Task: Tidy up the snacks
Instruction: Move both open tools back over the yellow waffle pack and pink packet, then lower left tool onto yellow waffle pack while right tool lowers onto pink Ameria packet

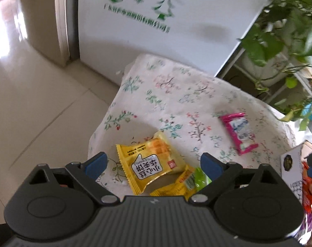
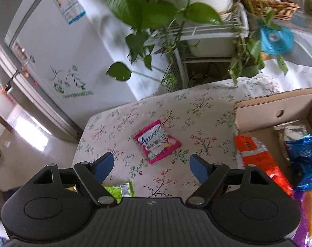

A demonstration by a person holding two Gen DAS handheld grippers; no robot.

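Both grippers are seen with blue-padded jaws spread wide and nothing clamped. In the left wrist view, the left gripper [image 1: 154, 163] is framed at the lower centre, its jaws set on either side of a yellow snack packet [image 1: 154, 162] that lies flat on the floral-clothed counter [image 1: 176, 94]; no pad contact can be made out. The straddling pose is judged to be a lining-up for a pick. The yellow packet is glossy, crimped at its edges, printed with a cake picture and a white speech-bubble label. Just right of it, a smaller yellow-and-green packet [image 1: 189, 182] is partly hidden under the gripper body. Further right, well apart, a pink packet [image 1: 238, 132] lies flat.

In the right wrist view, the right gripper [image 2: 153, 166] is held at the lower centre, aimed toward the same pink packet [image 2: 157, 141], which sits just beyond the jaws, not between them. It is pink-bordered with a white panel and blue lettering. At the right edge, a cardboard box [image 2: 275, 107] already holds an orange bag [image 2: 257, 156] and a blue foil bag [image 2: 304, 156], so it is judged to be the collecting place.
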